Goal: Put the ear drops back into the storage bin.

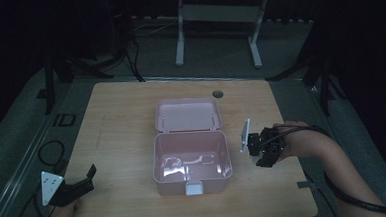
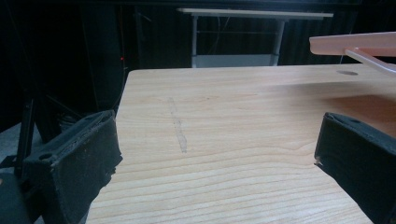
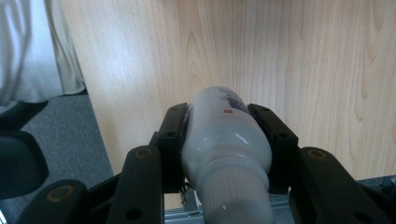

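Left gripper (image 1: pixel 80 187) sits at lower left of the high view, at the table's near-left corner, grey plate on its outer side, jaws pointing right/up toward centre. In the left gripper view both black jaws rise from the bottom corners, wide apart w/ nothing btwn them, just bare wood and a faint grey streak (image 2: pixel 178 126) on the table (image 2: pixel 243 154) mid-frame. Pink lid edge pokes in at upper right of that view.

Centre of the high view: pink box (image 1: pixel 192 164), lid (image 1: pixel 187 115) flipped open and lying back toward the far side. Box interior looks glossy, contents can't be made out. White latch tab (image 1: pixel 194 188) at its near wall. Small round hole (image 1: pixel 218 93) in the tabletop just beyond the lid, upper centre.

Right of the box, right gripper (image 1: pixel 262 150) in the person's hand (image 1: pixel 289 142), mid-right of frame, near the box but not touching. In the right gripper view the jaws clamp a white bottle (image 3: pixel 224 140) on both sides, ribbed cap (image 3: pixel 236 196) toward the camera at bottom, label end pointing away over the wood. Grey floor and pale cloth at left of that view.
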`<state>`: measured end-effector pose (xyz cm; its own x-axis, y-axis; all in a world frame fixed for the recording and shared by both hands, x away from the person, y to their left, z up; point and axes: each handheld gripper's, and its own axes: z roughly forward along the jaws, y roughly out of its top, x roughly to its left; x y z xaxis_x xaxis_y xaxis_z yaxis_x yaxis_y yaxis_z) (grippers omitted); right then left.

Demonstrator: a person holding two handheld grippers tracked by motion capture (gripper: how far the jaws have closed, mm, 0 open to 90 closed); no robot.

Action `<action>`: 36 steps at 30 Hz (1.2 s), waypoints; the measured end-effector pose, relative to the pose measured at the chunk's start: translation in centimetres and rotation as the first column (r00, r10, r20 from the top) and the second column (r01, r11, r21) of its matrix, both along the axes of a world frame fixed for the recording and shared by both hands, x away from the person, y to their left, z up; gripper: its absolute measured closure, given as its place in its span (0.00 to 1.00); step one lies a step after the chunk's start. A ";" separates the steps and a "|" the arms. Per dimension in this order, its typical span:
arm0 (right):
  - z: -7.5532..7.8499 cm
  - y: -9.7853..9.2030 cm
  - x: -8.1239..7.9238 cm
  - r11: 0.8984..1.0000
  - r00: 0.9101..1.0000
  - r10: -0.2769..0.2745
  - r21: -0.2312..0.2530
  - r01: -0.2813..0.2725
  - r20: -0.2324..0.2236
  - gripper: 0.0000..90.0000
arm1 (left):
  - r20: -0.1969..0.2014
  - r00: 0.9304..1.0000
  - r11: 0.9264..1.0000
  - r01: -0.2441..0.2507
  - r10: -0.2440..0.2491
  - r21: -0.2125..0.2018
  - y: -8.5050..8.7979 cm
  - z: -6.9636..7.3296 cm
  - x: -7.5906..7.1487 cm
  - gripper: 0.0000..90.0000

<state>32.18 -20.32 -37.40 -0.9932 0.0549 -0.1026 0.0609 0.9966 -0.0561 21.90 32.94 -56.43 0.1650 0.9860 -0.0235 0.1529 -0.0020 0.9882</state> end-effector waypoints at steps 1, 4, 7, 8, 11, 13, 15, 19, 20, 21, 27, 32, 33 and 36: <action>0.2 0.2 0.0 1.000 1.000 0.005 0.001 -0.005 0.002 0.66 | 0.000 1.000 1.000 0.000 0.000 0.000 0.0 0.0 0.0 0.00; 0.7 1.0 0.0 1.000 1.000 0.012 0.003 -0.012 0.003 0.66 | 0.000 1.000 1.000 0.001 -0.001 0.000 0.0 0.0 0.0 0.00; 1.1 1.7 0.1 1.000 1.000 0.015 0.004 -0.015 0.001 0.66 | 0.000 1.000 1.000 0.001 -0.001 -0.001 0.0 0.0 0.0 0.00; 1.1 1.9 0.1 1.000 1.000 0.018 0.004 -0.018 0.001 0.66 | -0.002 1.000 1.000 0.001 -0.001 0.000 0.0 0.0 0.0 0.00; 1.2 2.6 0.3 1.000 1.000 0.028 -0.008 -0.028 -0.001 0.66 | -0.002 1.000 1.000 0.001 -0.001 -0.001 0.0 0.0 0.0 0.00; 1.4 3.1 0.3 0.999 1.000 0.031 -0.008 -0.031 -0.003 0.66 | 0.000 1.000 1.000 0.002 -0.002 -0.001 0.0 0.0 0.0 0.00; 1.6 3.6 0.4 0.999 0.999 0.041 -0.001 -0.041 -0.003 0.66 | -0.001 1.000 1.000 0.002 -0.002 -0.002 0.0 0.0 0.0 0.00; 1.9 4.6 0.4 0.998 0.998 0.056 0.014 -0.056 -0.003 0.66 | 0.000 1.000 1.000 0.003 -0.003 -0.003 0.0 0.0 0.0 0.00; 2.0 4.8 0.4 0.998 0.998 0.060 0.015 -0.060 -0.001 0.66 | 0.000 1.000 1.000 0.003 -0.003 -0.003 0.0 0.0 0.0 0.00; 2.0 5.1 0.5 0.998 0.998 0.067 0.016 -0.067 0.002 0.66 | 0.000 1.000 1.000 0.003 -0.003 -0.003 0.0 0.0 0.0 0.00; 1.7 6.7 0.6 0.996 0.996 0.089 0.013 -0.089 -0.005 0.66 | 0.001 1.000 1.000 0.003 -0.003 -0.002 0.0 0.0 0.0 0.00; 1.2 8.1 0.5 0.993 0.993 0.113 0.019 -0.112 -0.016 0.66 | 0.001 1.000 1.000 0.005 -0.005 -0.002 0.0 0.0 0.0 0.00; 1.1 8.3 0.6 0.993 0.993 0.116 0.020 -0.115 -0.021 0.66 | 0.001 1.000 1.000 0.005 -0.005 -0.002 0.0 0.0 0.0 0.00; 0.4 9.0 0.6 0.993 0.993 0.118 0.021 -0.117 -0.029 0.66 | 0.001 1.000 1.000 0.005 -0.005 -0.002 0.0 0.0 0.0 0.00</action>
